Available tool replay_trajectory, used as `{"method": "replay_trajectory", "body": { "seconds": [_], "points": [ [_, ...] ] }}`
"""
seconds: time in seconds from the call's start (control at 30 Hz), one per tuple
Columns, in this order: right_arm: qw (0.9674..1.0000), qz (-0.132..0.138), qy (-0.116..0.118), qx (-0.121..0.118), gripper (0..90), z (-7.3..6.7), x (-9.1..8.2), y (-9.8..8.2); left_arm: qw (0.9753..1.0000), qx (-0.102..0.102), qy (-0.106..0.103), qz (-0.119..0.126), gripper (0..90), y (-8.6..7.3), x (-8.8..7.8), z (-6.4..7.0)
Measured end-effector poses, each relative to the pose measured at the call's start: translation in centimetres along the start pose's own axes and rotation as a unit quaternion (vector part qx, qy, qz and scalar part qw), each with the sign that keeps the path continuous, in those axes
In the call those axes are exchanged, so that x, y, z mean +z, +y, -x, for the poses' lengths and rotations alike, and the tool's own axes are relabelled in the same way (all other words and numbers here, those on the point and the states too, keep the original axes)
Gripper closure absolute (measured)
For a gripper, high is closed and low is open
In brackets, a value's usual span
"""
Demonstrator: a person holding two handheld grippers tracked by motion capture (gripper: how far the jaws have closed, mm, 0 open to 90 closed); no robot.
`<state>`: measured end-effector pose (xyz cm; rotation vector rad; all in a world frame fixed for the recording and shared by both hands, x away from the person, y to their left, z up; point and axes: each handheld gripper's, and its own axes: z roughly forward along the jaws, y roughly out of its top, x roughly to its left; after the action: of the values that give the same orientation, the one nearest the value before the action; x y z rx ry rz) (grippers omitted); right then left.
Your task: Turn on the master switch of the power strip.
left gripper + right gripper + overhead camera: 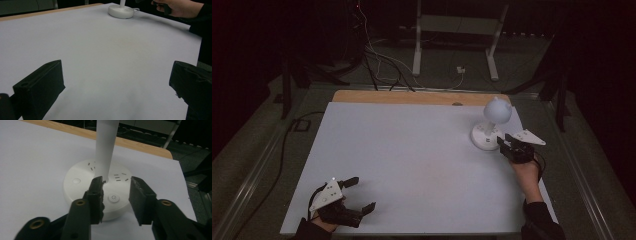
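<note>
At the near left corner of the white table [412, 165] the left gripper [358, 194] rests with jaws spread wide and nothing between them, well apart from the work. Far right, the white desk lamp [490, 125] stands upright; the right gripper [115, 197] hovers over its round base [80, 187], jaws narrowly parted astride the power button [113, 198]. Pressing it looks not yet done.

Lamp [105, 147] head beyond right gripper view's top

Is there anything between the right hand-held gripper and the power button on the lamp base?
Nothing visible. The right hand-held gripper hangs open just over the lamp base, and the power button shows bare between its jaws.
</note>
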<state>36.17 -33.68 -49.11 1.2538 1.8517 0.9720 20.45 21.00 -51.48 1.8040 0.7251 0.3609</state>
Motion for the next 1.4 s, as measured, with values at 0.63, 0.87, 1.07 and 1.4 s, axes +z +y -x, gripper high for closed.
{"method": "replay_trajectory", "body": {
  "seconds": [0.63, 0.87, 1.07, 1.4],
  "points": [
    [0.9996, -0.021, 0.002, -0.016, 90.0, 0.0, 1.2, -0.1, 1.0000, -0.003, 0.000, -0.001, 0.2, 0.0, 0.0, 0.0],
    [0.9993, -0.036, -0.003, -0.010, 90.0, 0.1, 2.3, -0.3, 1.0000, -0.002, 0.000, -0.003, 0.2, -0.1, 0.0, 0.0],
    [0.9988, -0.047, -0.006, -0.014, 90.0, -0.1, 3.1, -0.4, 1.0000, -0.002, 0.001, -0.003, 0.2, -0.1, 0.1, 0.0],
    [0.9987, -0.049, -0.013, -0.010, 90.0, 0.0, 3.6, -0.4, 1.0000, -0.003, 0.003, -0.005, 0.2, -0.1, 0.1, 0.0]
  ]
}}
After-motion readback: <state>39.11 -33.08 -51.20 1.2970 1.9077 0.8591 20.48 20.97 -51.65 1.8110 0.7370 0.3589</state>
